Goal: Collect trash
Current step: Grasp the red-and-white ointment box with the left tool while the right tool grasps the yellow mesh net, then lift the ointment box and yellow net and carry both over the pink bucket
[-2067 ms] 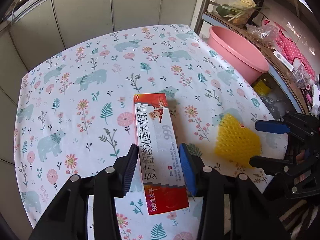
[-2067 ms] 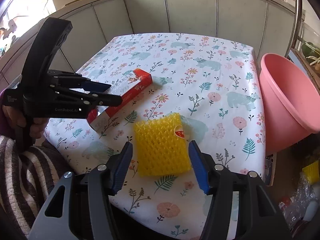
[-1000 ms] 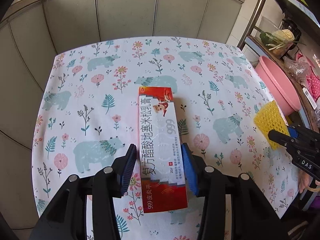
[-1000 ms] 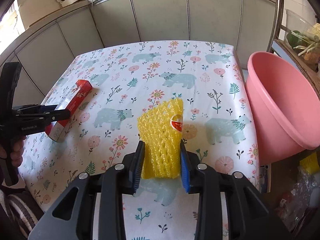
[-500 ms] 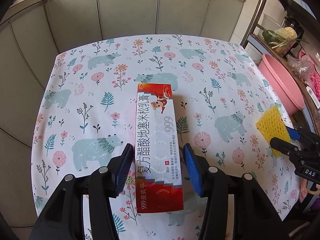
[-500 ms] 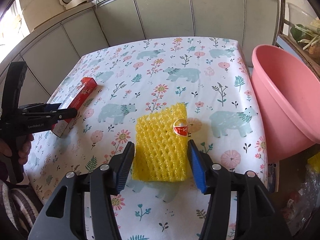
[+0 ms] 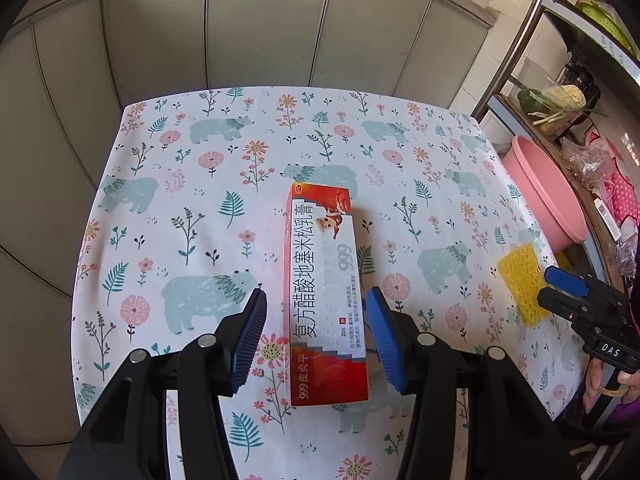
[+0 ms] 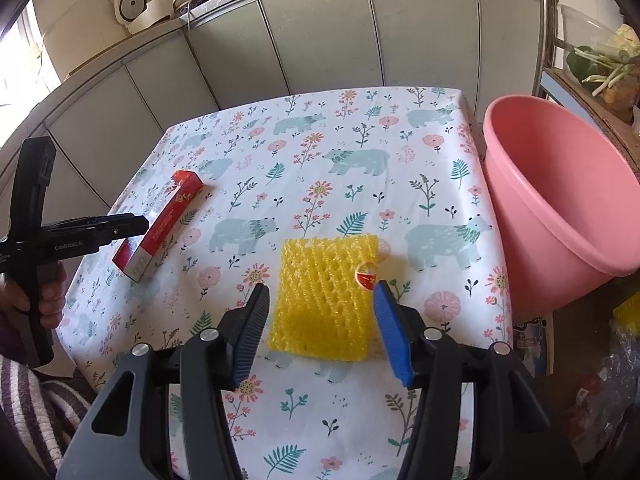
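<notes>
A red and white ointment box (image 7: 325,292) lies on the floral tablecloth (image 7: 192,184). My left gripper (image 7: 316,340) is open, with one jaw on each side of the box's near end and small gaps to it. A yellow foam fruit net (image 8: 326,300) with a small red sticker lies flat near the table's front right. My right gripper (image 8: 318,332) is open, its jaws on either side of the net's near part. The box also shows in the right wrist view (image 8: 160,224), the net in the left wrist view (image 7: 522,284).
A pink plastic basin (image 8: 560,204) stands just off the table's right edge, also in the left wrist view (image 7: 548,192). A metal shelf with vegetables (image 7: 560,108) stands behind it. Grey cabinet panels (image 7: 280,32) line the far side.
Both grippers were shut on their objects a second ago and have opened. The net, held upright before, now lies flat on the table; the box rests on the cloth.
</notes>
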A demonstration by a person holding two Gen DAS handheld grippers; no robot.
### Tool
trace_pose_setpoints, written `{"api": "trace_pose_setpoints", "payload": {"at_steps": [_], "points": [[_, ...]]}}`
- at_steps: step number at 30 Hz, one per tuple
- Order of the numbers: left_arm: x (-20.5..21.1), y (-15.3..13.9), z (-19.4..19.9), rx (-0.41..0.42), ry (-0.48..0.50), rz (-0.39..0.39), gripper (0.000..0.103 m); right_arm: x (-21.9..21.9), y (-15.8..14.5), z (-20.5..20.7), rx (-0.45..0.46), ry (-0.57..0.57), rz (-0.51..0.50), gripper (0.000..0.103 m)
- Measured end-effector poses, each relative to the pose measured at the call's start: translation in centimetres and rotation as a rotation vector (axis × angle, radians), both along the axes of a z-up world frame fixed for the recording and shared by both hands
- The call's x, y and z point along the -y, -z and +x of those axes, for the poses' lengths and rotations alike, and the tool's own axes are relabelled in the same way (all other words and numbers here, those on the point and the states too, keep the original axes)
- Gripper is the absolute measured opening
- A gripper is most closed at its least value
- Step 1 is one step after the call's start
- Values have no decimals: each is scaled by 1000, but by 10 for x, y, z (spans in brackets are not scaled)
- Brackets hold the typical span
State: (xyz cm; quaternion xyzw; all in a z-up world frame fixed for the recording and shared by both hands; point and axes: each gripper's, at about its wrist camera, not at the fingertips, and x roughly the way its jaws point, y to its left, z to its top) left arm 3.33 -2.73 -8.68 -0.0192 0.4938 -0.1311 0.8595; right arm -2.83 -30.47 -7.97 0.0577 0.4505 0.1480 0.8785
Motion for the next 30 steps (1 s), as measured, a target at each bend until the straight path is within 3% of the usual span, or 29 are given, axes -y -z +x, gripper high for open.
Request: {"api": "trace_pose_setpoints", "payload": {"at_steps": [7,12,15,23,30], "points": [[5,5,-3,-4,11,27,51,-1,0,-7,-12,2,-19,54],[12,6,-5,10,21,74,51,0,9,-3,-46,22,-39,38],[14,7,-7,20,27,101,46,4,11,-3,-52,35,-25,18],[15,9,-13,44,53,116,39,4,9,-6,-44,20,-3,4],[9,-6,-16,105,42,92,38,-1,0,-11,1,3,-3,4]]}}
